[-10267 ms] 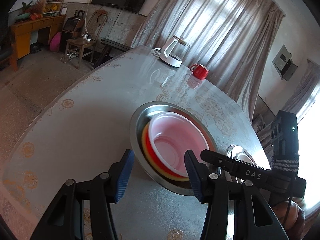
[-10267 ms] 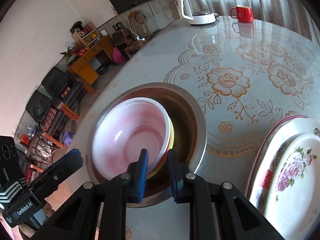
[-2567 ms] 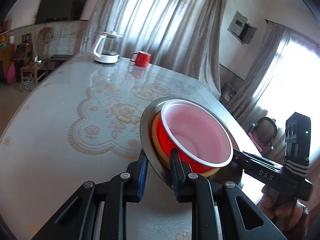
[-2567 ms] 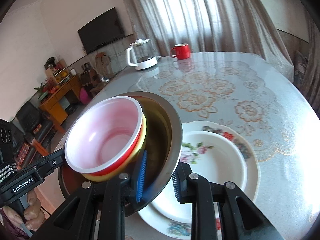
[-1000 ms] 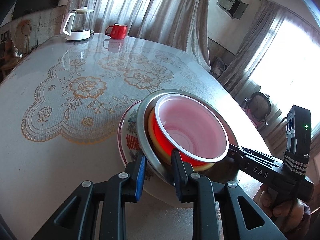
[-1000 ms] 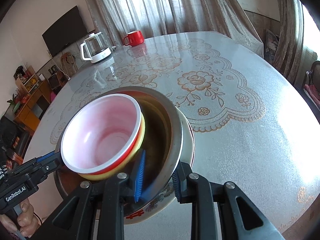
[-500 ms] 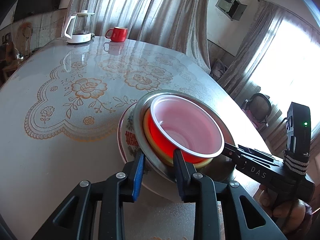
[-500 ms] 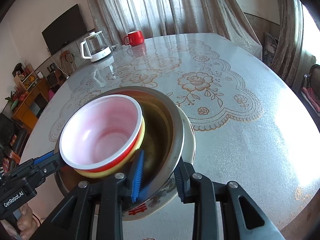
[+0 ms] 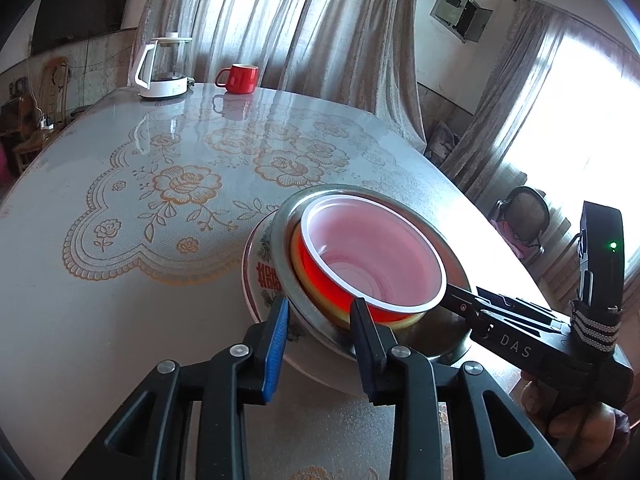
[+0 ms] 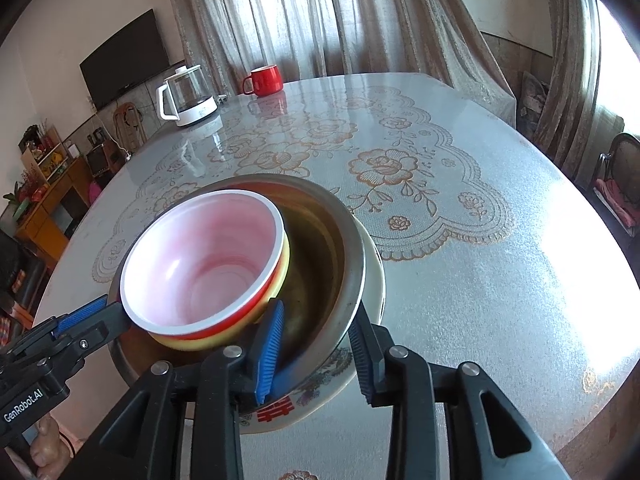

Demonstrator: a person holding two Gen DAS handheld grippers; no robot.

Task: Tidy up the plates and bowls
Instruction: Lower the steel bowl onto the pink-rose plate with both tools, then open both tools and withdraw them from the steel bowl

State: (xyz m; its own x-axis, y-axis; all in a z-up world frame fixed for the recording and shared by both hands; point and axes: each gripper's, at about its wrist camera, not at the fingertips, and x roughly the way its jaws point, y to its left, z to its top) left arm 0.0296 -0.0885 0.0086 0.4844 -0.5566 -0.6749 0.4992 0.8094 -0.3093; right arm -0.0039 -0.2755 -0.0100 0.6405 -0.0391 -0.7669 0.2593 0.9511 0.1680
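The left hand-held gripper (image 9: 318,320), black with blue ribbed pads, points steeply downward, and its jaws are opening, standing a little apart on either side of a rim. The right hand-held gripper (image 10: 316,326), of the same build, also tilts down with its jaws opening astride a rim. A hand (image 9: 580,428) grips the right tool's handle; fingers (image 10: 42,446) wrap the left one's.
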